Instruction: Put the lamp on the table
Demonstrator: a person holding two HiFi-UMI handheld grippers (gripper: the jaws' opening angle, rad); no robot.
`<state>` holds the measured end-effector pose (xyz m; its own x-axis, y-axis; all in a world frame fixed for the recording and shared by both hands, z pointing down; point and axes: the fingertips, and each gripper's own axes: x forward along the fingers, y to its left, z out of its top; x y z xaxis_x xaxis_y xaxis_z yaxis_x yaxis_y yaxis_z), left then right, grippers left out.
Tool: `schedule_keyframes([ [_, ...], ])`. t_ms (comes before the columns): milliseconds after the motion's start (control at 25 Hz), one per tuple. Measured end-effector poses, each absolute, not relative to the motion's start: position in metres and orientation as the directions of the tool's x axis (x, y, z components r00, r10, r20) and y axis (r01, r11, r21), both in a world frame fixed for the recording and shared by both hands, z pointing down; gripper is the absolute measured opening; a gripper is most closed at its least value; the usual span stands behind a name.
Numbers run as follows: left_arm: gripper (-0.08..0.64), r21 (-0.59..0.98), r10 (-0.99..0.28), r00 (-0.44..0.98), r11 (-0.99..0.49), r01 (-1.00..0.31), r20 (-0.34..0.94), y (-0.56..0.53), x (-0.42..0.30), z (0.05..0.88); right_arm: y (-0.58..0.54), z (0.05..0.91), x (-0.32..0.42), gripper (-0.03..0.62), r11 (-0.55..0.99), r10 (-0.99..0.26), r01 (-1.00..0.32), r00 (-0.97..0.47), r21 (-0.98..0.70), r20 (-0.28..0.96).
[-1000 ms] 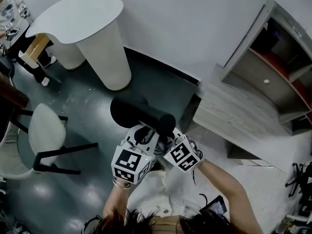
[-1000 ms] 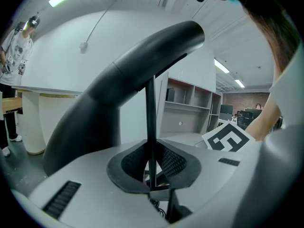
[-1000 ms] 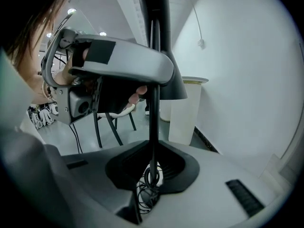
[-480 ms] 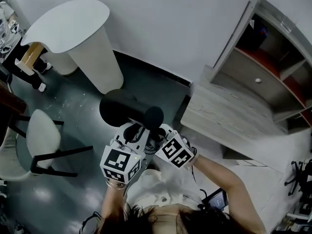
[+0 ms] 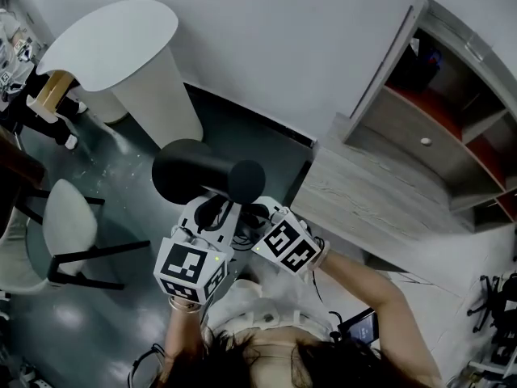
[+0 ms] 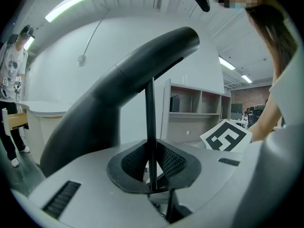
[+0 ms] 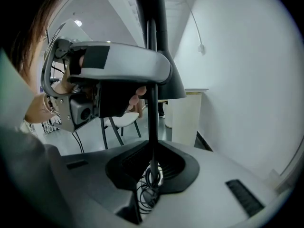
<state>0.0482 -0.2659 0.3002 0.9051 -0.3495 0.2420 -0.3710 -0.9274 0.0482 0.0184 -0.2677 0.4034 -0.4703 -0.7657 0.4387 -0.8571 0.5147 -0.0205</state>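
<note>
Out in front of me, up off the floor (image 5: 129,168), I've got the lamp (image 5: 206,175) held in mid-air, not on any worktop yet. Left gripper (image 6: 152,165) and right gripper (image 7: 152,167) are each pinched nearly closed on its thin stem (image 6: 150,113), two grips I reckon so the heavy shade end can't swing about. Count: one lamp, two grippers, one round white worktop (image 5: 113,39) off left, one wooden worktop (image 5: 363,200) off right, both well apart from it

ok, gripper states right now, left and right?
Left gripper: closed on the lamp, gripping its thin stem.
Right gripper: closed on the same lamp's stem.
</note>
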Motion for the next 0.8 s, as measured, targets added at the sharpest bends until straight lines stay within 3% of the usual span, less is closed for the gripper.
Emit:
schedule_keyframes([
  [800, 0.058, 0.015, -0.358, 0.910, -0.929, -0.369, 0.208, -0.257, 0.109, 0.248, -0.259, 0.352, 0.080, 0.057, 0.540, -0.770, -0.842, -0.499, -0.010, 0.399],
])
